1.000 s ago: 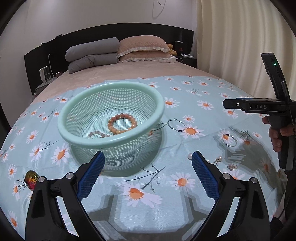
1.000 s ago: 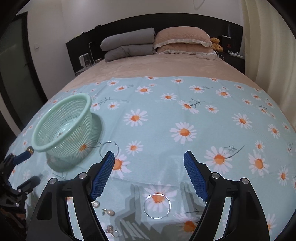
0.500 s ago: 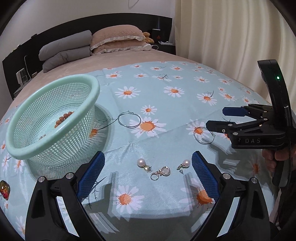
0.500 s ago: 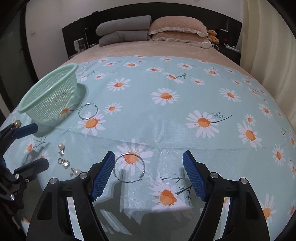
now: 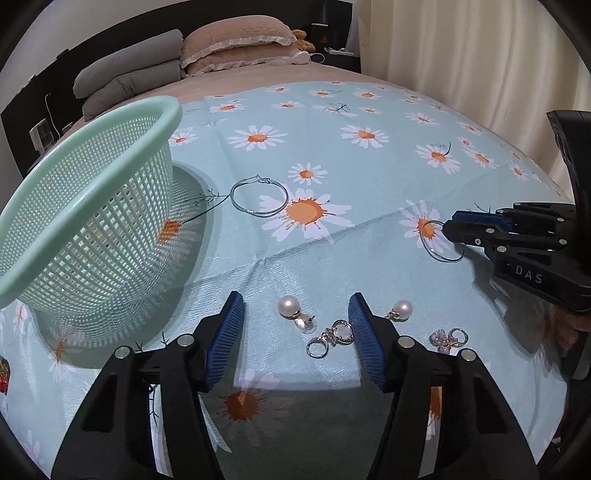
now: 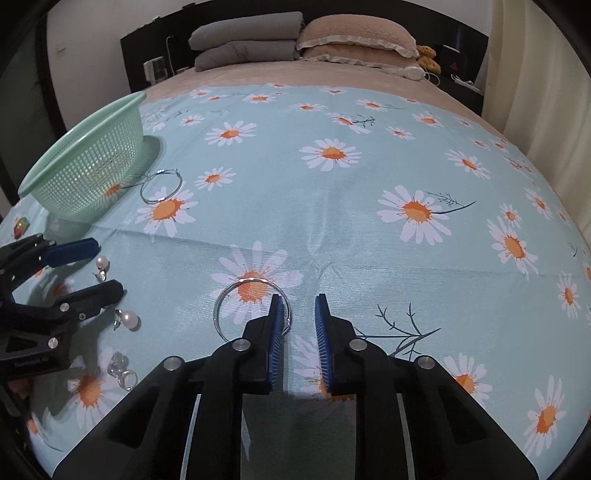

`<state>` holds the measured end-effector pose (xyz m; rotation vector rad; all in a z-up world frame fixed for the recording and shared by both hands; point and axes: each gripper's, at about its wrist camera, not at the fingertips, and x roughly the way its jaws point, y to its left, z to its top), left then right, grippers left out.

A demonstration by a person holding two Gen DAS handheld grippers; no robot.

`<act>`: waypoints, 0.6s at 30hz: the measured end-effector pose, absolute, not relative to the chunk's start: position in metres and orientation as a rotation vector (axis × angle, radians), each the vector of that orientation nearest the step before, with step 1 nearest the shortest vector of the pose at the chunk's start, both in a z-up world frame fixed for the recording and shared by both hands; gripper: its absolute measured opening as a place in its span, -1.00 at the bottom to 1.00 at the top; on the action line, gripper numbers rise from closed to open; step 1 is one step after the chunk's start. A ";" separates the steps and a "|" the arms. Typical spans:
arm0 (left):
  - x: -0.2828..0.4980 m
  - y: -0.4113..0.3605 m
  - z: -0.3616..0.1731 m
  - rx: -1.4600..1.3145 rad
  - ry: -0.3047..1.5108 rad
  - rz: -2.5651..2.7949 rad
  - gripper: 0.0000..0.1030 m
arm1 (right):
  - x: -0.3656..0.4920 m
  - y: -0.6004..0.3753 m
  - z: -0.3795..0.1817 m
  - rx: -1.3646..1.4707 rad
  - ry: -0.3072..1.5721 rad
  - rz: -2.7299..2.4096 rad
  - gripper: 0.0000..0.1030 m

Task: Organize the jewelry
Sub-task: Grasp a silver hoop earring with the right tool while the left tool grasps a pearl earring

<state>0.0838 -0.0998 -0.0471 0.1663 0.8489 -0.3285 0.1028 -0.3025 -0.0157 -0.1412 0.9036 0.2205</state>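
Now a thin silver hoop earring lies flat on the daisy-print bedspread, and the right gripper has come down onto its near edge; half a second ago the fingers were spread wide above it, and they have since narrowed to a small gap, one blue pad overlapping the wire but not yet pinching it. That suggests the pickup is just starting. Just left of it, the left gripper has also lowered and drawn its fingers partway in, still apart, around a pearl stud and a small ringed charm earring; a second pearl earring and a crystal earring sit just outside its right finger. Farther off, a second hoop rests near the mint-green mesh basket, where the pieces likely belong. Pillows lie well beyond.
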 end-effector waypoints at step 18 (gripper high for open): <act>0.062 -0.065 -0.008 0.080 0.760 -0.364 -0.79 | 0.083 -0.324 0.026 -0.068 0.760 0.163 -0.95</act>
